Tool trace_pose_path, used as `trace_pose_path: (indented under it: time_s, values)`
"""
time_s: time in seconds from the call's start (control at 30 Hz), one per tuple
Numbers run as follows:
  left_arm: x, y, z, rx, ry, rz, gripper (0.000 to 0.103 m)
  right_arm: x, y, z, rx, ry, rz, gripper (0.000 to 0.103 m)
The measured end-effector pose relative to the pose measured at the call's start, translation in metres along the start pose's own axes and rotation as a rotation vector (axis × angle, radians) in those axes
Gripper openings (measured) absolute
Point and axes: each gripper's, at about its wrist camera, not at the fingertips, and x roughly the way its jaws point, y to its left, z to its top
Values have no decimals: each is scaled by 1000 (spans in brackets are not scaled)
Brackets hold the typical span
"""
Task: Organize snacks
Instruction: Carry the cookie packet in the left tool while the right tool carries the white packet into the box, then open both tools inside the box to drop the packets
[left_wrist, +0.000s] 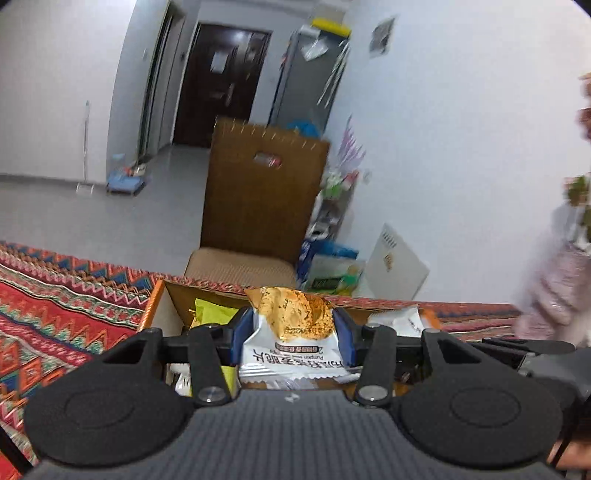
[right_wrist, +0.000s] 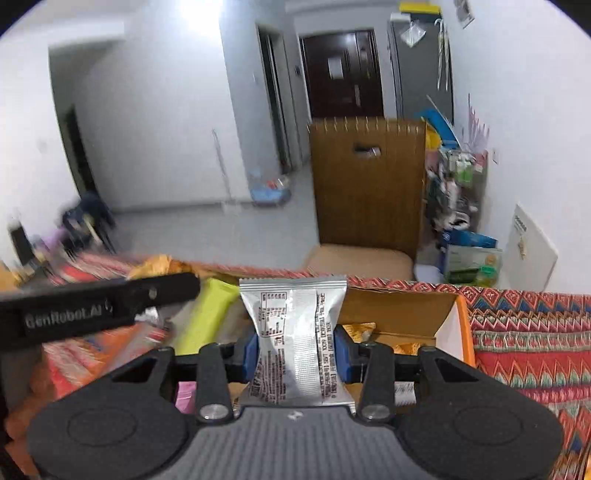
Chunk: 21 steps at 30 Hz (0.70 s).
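My left gripper (left_wrist: 293, 334) is shut on a white and orange snack packet (left_wrist: 291, 325), held upright with its printed front towards the camera. It hangs over an open cardboard box (left_wrist: 157, 299) that holds a yellow-green packet (left_wrist: 212, 312) and other wrappers. My right gripper (right_wrist: 297, 350) is shut on a silver snack packet (right_wrist: 295, 332), its back label showing. That packet is above the same cardboard box (right_wrist: 452, 321), which holds orange packets (right_wrist: 362, 330). The left gripper's black body (right_wrist: 96, 306) crosses the left of the right wrist view, above a yellow-green packet (right_wrist: 207, 314).
A patterned red tablecloth (left_wrist: 55, 302) covers the table around the box, seen also as the tablecloth (right_wrist: 528, 332) on the right. Behind the table stands a wooden chair (left_wrist: 262, 195) with a cushion. A person's sleeve (left_wrist: 554, 291) is at the right edge. Bags and shelves crowd the far wall.
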Motion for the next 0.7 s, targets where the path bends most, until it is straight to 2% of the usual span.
trace_pose_path:
  time_s: [0.07,0.1,0.2,0.27,0.3,0.33,0.37,0.4,0.5,0.63,0.7]
  values:
    - [27,6,2,1,27,15,48,36,7,6,-59,68,-39,40]
    - [37,7,2,1,43,12,48,54,9,8,-70,108,-26,40]
    - [64,8,-3,6,80,37,49,103,9,10,-44,225,17,40]
    - [78,11,-8,17,108,61,51,121,1,10,-13,267,-9,42]
    - [81,11,-8,14,116,41,53,123,-4,11,14,272,-31,45]
    - [81,13,-8,7,119,10,62,123,-6,12,26,262,-68,47]
    - [81,12,-9,17,112,-5,77,123,-7,11,16,266,-103,51]
    - [81,11,-9,24,109,0,79,124,-7,10,3,274,-117,57]
    - [77,13,-11,25,97,-15,79,120,-6,7,-13,275,-92,68]
    - [57,13,-12,67,68,9,81,108,5,9,-80,263,-113,68]
    - [42,14,-8,62,57,-3,83,94,8,14,-99,243,-126,70]
